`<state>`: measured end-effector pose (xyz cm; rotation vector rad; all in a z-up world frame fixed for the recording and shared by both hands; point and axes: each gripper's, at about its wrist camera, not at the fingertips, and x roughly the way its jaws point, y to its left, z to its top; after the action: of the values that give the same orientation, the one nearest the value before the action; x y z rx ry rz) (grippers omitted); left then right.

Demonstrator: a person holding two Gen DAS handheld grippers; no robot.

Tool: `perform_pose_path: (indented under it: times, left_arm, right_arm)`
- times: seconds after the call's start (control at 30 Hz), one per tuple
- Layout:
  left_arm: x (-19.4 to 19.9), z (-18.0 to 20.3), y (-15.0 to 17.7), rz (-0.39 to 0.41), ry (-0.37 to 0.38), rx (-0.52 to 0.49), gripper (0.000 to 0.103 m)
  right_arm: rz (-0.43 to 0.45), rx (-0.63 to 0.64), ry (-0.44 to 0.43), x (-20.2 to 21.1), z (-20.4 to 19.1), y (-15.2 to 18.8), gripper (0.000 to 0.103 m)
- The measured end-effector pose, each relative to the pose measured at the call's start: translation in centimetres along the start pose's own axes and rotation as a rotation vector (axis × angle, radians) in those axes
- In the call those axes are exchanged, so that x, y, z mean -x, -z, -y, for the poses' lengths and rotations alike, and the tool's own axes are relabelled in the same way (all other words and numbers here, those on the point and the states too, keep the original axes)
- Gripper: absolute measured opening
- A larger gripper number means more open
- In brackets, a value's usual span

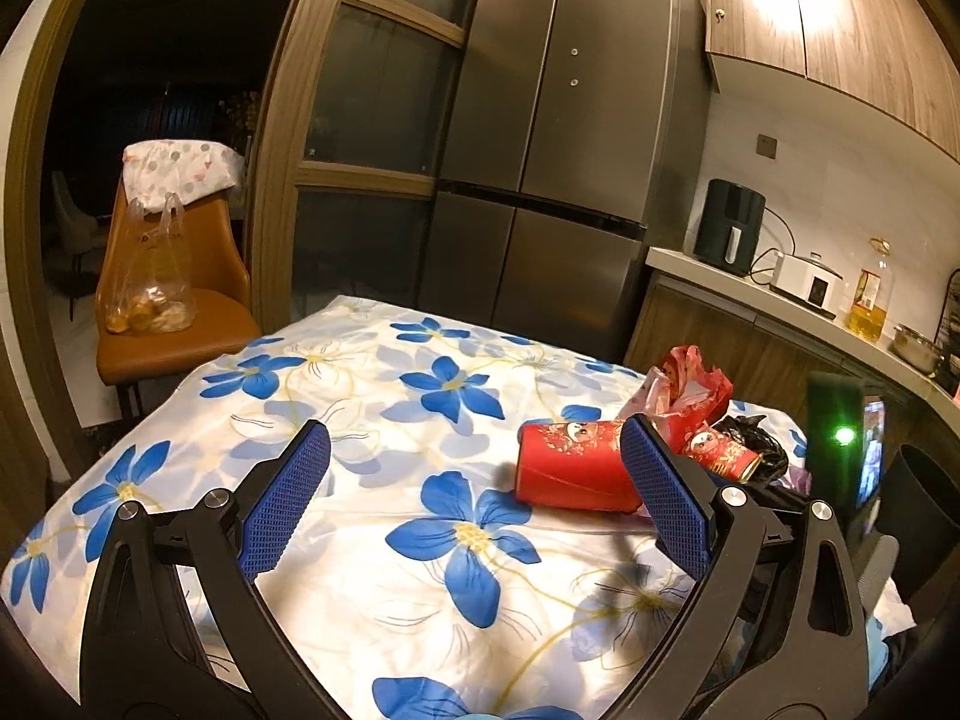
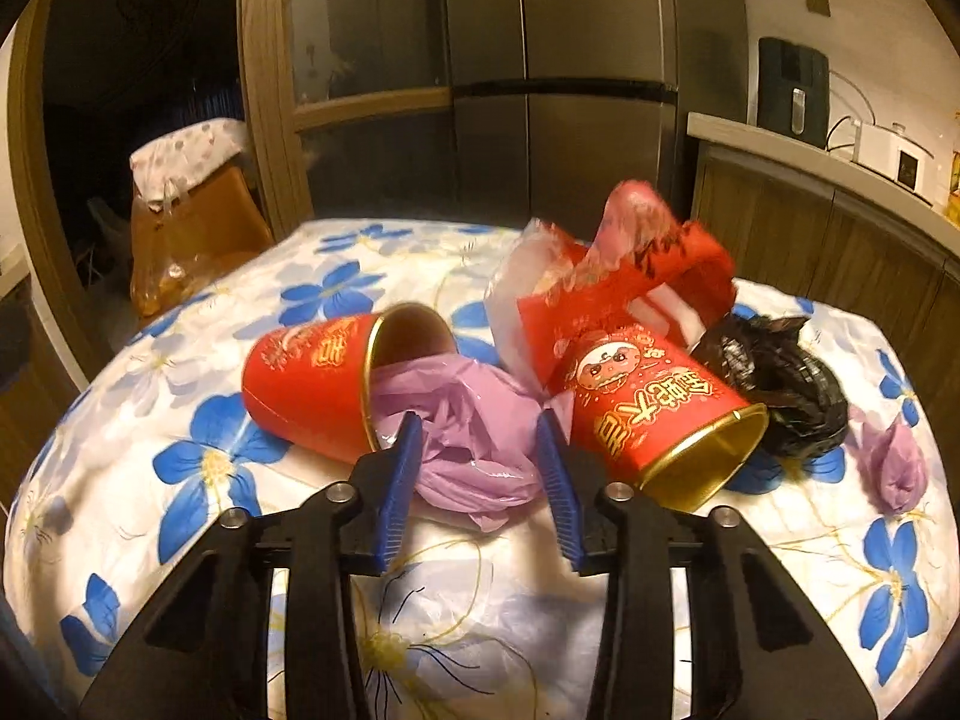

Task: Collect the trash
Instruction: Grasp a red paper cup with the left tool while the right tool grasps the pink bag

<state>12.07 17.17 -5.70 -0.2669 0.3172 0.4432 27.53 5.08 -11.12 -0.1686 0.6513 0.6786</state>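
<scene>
- Where the room opens out, a table [image 1: 336, 360] stands under a white cloth printed with blue flowers; the cloth lies smooth and hangs over the edges.
- Trash sits in a cluster on the table's right half: a red cup [image 2: 312, 384] on its side with purple plastic [image 2: 474, 444] spilling from its mouth, a second red cup [image 2: 654, 414] tipped with its gold rim toward the camera, a crumpled red wrapper [image 2: 624, 276] behind them, a black bag [image 2: 774, 384] to the right, and a small purple wad [image 2: 894, 462] apart near the right edge.
- Right gripper [image 2: 477, 468] points down at the purple plastic; its blue fingers [image 2: 399, 480] stand part-way apart, one on each side of the plastic, and I cannot tell whether they press on it.
- Left gripper [image 1: 477, 504] hovers over bare cloth, its fingers [image 1: 288, 498] wide apart with nothing between them; the right finger overlaps the first cup in its view.
- Behind the table stands a dark steel fridge [image 1: 558, 138], with a wood-framed glass door [image 1: 372, 90] to its left.
- An orange chair [image 1: 174, 306] at the far left corner carries a clear bag [image 1: 150, 294] and a dotted cloth [image 1: 180, 171].
- A counter [image 1: 780, 300] runs along the right wall with a dark appliance [image 1: 729, 225], a white cooker [image 1: 807, 279] and an oil bottle [image 1: 870, 294]; wooden cabinets [image 1: 840, 30] hang above.
</scene>
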Motion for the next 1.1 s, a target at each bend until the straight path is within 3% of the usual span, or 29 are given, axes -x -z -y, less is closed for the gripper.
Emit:
perform_pose_path:
  times: [0.07, 0.13, 0.23, 0.57, 0.87, 0.93, 1.03, 1.1]
  left_arm:
    - [-0.1, -0.1, 0.1, -0.005, 0.004, -0.002, 0.096]
    - [-0.2, 0.0, 0.2, -0.011, 0.007, -0.004, 0.096]
    - [-0.3, 0.1, 0.3, -0.015, 0.008, -0.005, 0.096]
    - [-1.0, 1.8, 1.0, -0.044, 0.025, -0.034, 0.096]
    - [-2.6, 6.2, 2.4, -0.081, 0.051, -0.1, 0.096]
    - [-3.2, 7.3, 2.7, -0.099, 0.04, -0.115, 0.092]
    - [-4.2, 8.4, 3.2, -0.131, 0.029, -0.126, 0.079]
    - [-4.9, 8.9, 3.5, -0.159, 0.017, -0.148, 0.059]
  right_arm:
    - [-0.027, 0.01, -0.003, -0.6, -0.2, 0.1, 0.027]
    - [-0.043, 0.014, -0.005, -0.9, -0.4, 0.2, 0.01]
    - [-0.035, 0.007, -0.016, -0.5, -0.2, 0.3, 0.003]
    - [0.1, -0.069, -0.024, 6.2, 1.4, 0.7, 0.002]
    - [0.208, -0.146, 0.025, 12.0, 4.1, 1.3, 0.002]
    - [0.218, -0.153, 0.033, 12.7, 4.5, 1.5, 0.002]
    - [0.234, -0.164, 0.044, 13.8, 5.2, 1.9, 0.002]
    - [0.246, -0.174, 0.047, 14.5, 5.6, 2.1, 0.002]
